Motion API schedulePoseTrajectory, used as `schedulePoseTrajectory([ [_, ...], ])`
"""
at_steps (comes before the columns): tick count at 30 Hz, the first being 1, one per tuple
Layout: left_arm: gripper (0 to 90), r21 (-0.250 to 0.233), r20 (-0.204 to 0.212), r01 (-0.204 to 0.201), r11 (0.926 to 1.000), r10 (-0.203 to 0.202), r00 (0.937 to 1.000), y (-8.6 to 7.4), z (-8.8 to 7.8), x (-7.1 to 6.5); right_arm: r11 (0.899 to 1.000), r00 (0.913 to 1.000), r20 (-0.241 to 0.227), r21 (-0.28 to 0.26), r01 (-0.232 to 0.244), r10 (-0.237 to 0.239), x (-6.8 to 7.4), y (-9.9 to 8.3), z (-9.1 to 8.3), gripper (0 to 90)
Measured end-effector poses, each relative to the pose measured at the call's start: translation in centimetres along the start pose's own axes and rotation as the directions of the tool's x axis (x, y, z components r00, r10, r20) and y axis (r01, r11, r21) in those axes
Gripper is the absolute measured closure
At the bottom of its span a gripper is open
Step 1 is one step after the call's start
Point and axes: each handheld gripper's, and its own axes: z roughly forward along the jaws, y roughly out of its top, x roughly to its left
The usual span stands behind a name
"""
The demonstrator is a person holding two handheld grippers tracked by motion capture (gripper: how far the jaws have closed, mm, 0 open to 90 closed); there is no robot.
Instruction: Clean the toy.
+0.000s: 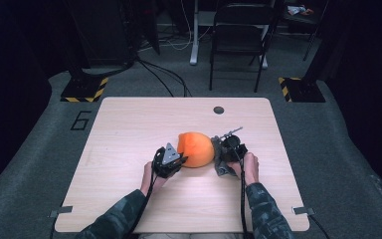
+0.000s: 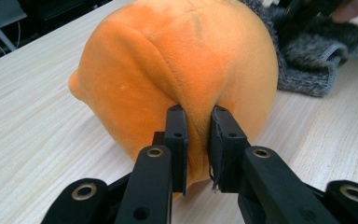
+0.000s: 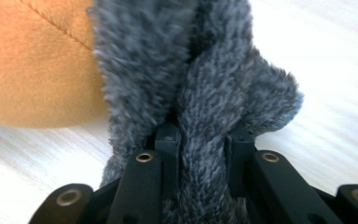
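- Overhead, high view: we log one orange plush (image 1: 196, 149) mid-table (image 1: 129, 124), left gripper (image 1: 175, 162) at its near left side, right gripper (image 1: 229, 152) at its right on a grey knit (image 1: 220, 164) that lies touching the plush.
- Next, left gripper view: our jaws are clamped on a pinched fold of the plush (image 2: 177, 70), pads (image 2: 176, 126) biting either side of a seam. Advice: we keep this pinch steady as the anchor; a shallow fold could slip.
- Lastly, right gripper view: our jaws are closed on a bunched ridge of knit (image 3: 200, 93), plush (image 3: 32, 65) just beside it. Advice: we draw the knit gently, low and even, without dragging the plush along.
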Motion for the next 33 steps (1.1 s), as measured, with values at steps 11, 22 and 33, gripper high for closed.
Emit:
schedulePoseTrajectory([
  [11,78.5,-0.011,0.007,-0.025,0.9996,0.025,0.9997,0.1,0.0,-0.4,0.973,0.9937,-0.007,-0.205,0.108,-0.112,3.5,2.6,-7.0,72.5],
  [22,78.5,-0.014,0.009,-0.035,0.9993,0.035,0.9993,0.2,0.0,-0.7,0.95,0.9711,0.006,-0.207,0.235,-0.238,7.7,3.3,-5.8,72.5],
  [33,78.7,-0.002,0.007,-0.026,0.9997,0.026,0.9996,0.2,0.1,-0.6,0.955,0.9713,0.054,-0.179,0.238,-0.232,6.5,3.1,-4.9,72.4],
])
